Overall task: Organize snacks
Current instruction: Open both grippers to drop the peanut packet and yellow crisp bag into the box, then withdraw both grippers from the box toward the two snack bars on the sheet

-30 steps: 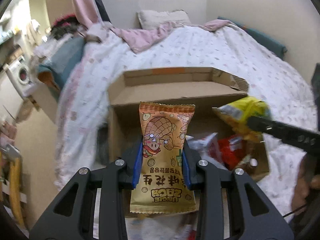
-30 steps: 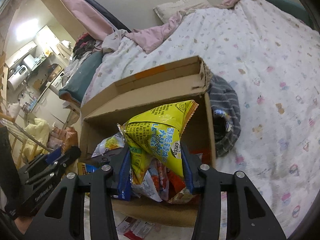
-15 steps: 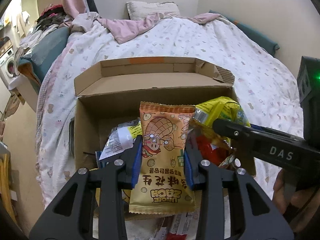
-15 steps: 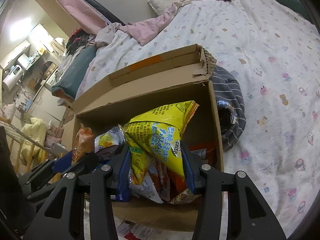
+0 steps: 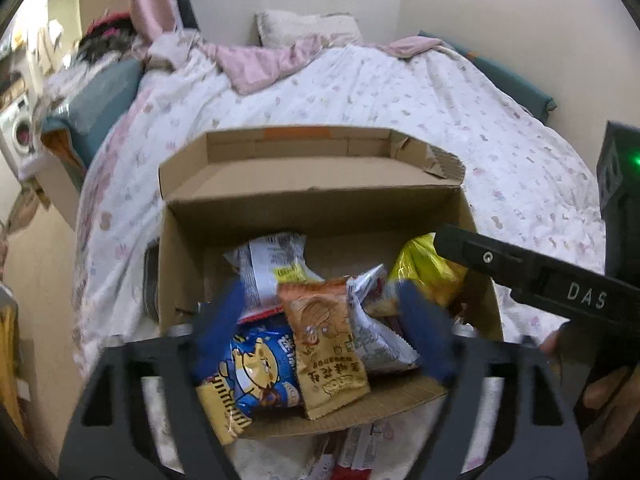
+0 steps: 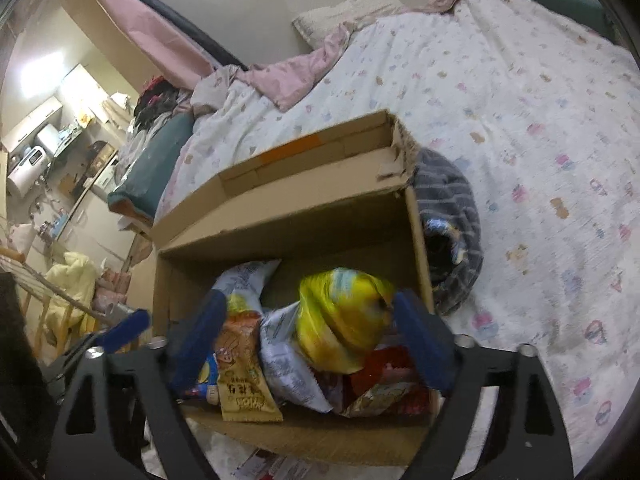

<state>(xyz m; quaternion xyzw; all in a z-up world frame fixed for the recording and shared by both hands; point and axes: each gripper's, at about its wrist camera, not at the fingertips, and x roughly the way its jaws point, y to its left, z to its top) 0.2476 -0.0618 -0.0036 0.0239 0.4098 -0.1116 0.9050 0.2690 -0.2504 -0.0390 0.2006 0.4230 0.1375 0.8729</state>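
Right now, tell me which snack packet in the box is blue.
The packet with the cartoon cat, at the box's near-left corner, left of the orange peanut packet. The others there are orange, white or yellow.

This is a lived-in bedroom in a home. A wide bed (image 5: 400, 92) covered by a white quilt with small pastel prints fills most of the room, with a crumpled pink blanket (image 5: 260, 64) and a pale pillow (image 5: 308, 28) at its head against a plain cream wall. A pink curtain (image 6: 160, 36) hangs beside it. Through the doorway, a white front-loading washing machine (image 5: 18, 132) stands, and kitchen appliances sit on a cluttered counter (image 6: 44, 152).
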